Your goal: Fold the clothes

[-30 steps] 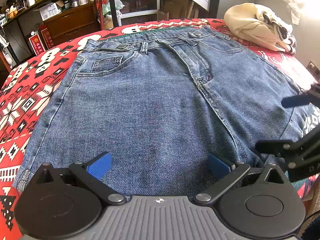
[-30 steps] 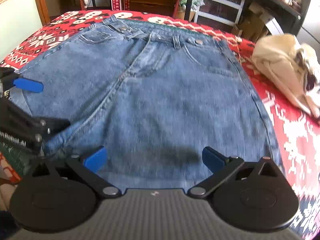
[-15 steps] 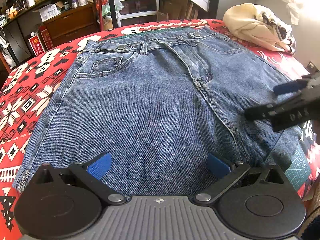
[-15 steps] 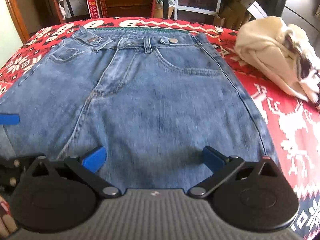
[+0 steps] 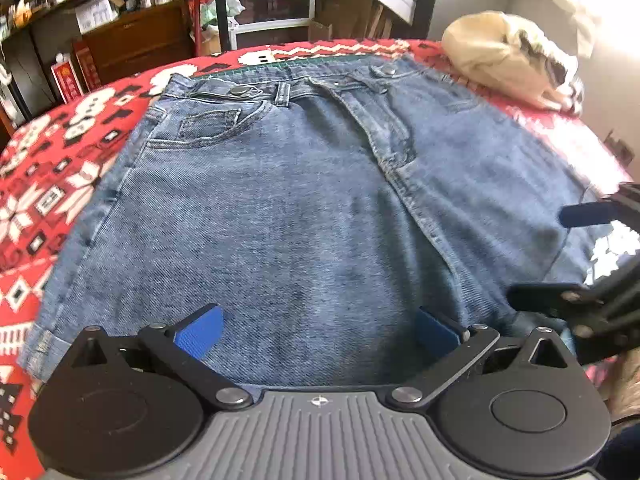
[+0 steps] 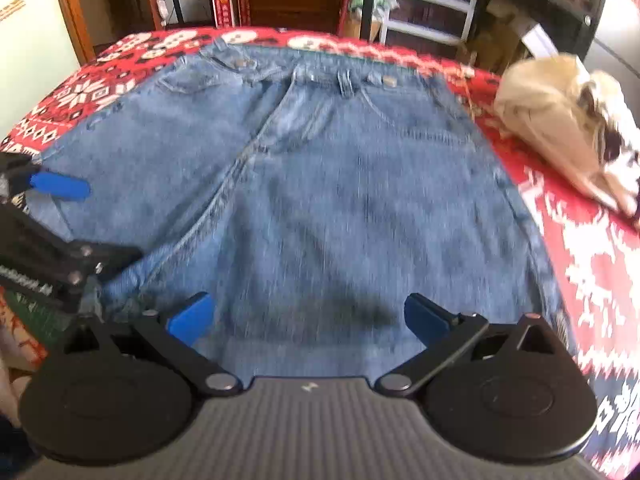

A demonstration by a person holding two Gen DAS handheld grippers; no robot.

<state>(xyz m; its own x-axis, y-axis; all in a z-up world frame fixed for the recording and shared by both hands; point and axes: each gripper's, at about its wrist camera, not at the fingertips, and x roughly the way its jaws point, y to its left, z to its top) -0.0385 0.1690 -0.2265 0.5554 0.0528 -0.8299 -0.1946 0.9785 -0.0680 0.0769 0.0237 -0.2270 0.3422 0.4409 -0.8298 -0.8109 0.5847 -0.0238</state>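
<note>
A pair of blue denim jeans (image 5: pixel 304 208) lay spread flat, front side up, across the middle of a bed covered by a red patterned blanket (image 5: pixel 44 184), with the waistband toward the far edge and the cut-off or folded lower part toward the near edge. A strip of green cutting mat (image 5: pixel 256 70) showed just beyond the waistband at the far edge. The left gripper (image 5: pixel 318 330) hovered low over the near part of the jeans, its two blue-padded fingers (image 5: pixel 200 330) spread wide apart with nothing between them. The right gripper (image 6: pixel 306 318) hung over the near part of the jeans as well, on the right-hand leg, its jaws likewise wide apart and empty; its view was somewhat motion-blurred. In the left wrist view the right gripper reached in from the right edge, over the right side of the denim; in the right wrist view the left gripper appeared at the left edge, over the left side of the garment. A cream-coloured bundle of cloth (image 6: pixel 560 120) sat near the far right corner of the bed, apart from the jeans. Beyond the far edge stood a wooden dresser (image 5: pixel 136 40) and shelving with plastic drawers (image 5: pixel 272 0).
</note>
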